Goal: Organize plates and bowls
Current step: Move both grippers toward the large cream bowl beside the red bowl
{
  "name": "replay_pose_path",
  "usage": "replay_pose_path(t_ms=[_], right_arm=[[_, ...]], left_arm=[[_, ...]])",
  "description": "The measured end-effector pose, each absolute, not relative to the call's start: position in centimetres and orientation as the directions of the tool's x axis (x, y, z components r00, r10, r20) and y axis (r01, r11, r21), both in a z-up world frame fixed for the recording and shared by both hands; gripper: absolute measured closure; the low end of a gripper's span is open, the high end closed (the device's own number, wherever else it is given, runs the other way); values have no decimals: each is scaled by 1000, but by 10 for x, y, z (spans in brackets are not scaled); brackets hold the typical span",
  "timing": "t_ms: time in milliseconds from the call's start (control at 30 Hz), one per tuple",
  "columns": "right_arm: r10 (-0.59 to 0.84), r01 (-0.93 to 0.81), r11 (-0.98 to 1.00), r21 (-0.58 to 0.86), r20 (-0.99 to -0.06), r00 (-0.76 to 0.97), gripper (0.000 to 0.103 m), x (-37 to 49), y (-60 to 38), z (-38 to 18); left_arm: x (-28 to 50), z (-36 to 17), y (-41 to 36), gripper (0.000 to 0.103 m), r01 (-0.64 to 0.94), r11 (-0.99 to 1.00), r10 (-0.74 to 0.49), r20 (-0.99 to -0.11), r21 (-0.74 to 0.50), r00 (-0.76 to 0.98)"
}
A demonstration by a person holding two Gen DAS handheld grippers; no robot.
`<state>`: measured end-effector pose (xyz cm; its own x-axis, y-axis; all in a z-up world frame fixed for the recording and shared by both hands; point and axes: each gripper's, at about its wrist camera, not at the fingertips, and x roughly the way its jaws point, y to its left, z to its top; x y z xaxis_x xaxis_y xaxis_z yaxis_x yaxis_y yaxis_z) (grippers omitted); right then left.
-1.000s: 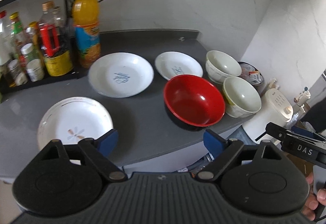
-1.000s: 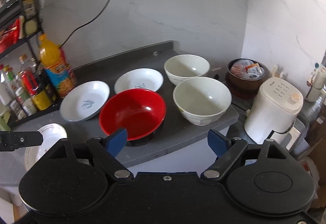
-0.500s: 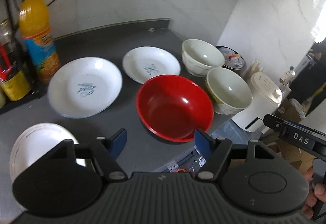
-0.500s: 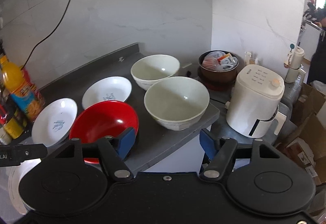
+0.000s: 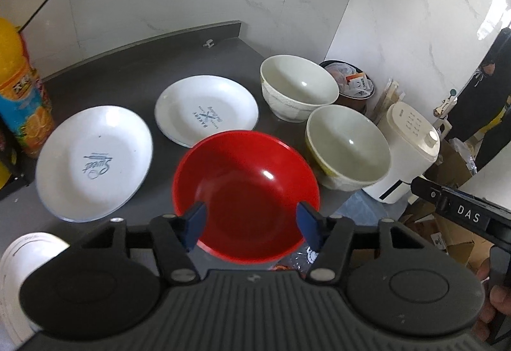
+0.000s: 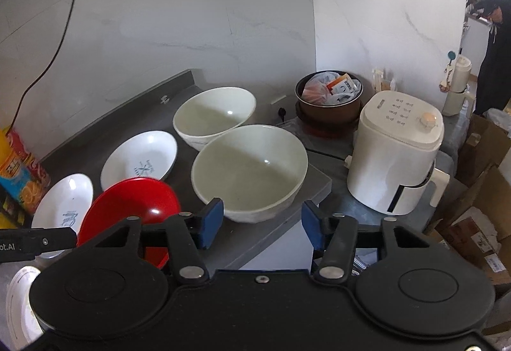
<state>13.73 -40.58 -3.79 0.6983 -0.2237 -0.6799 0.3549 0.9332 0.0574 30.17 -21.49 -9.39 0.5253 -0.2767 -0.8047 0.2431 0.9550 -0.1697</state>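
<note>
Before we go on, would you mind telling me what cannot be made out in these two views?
- Near-left plate: the left gripper body hides most of it in the left view; the frame edge crops it in the right view.
- Juice bottle: cut off by the left edge in both views.
- Red bowl: near rim hidden behind the right gripper in the right view.
- Brown pot: its contents are too small to identify.

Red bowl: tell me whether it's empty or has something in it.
Empty. The red bowl sits upright on the counter, its glossy inside bare in the left wrist view, with only a light glint showing.

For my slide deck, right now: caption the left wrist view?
Open left claw poised over a red bowl, flanked by white plates and cream bowls.
</note>
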Motion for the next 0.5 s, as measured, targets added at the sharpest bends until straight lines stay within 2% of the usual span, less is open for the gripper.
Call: replay_pose_path(t_ms=[100, 333, 433, 500], right_arm=[[-197, 336, 940, 66, -698, 688, 54, 151, -422, -44], [-141, 306, 948, 89, -743, 654, 56, 187, -465, -59], [-110, 284, 954, 99, -764, 635, 62, 202, -481, -67], [-90, 273, 956, 108, -779, 621, 62, 212, -492, -72]], left_arm=[[316, -97, -228, 49, 220, 959, -272, -809, -181, 521], [347, -107, -262, 51, 171, 966, -253, -824, -192, 507], [359, -112, -278, 56, 150, 968, -250, -828, -201, 502], [367, -117, -287, 59, 133, 968, -249, -833, -211, 494]])
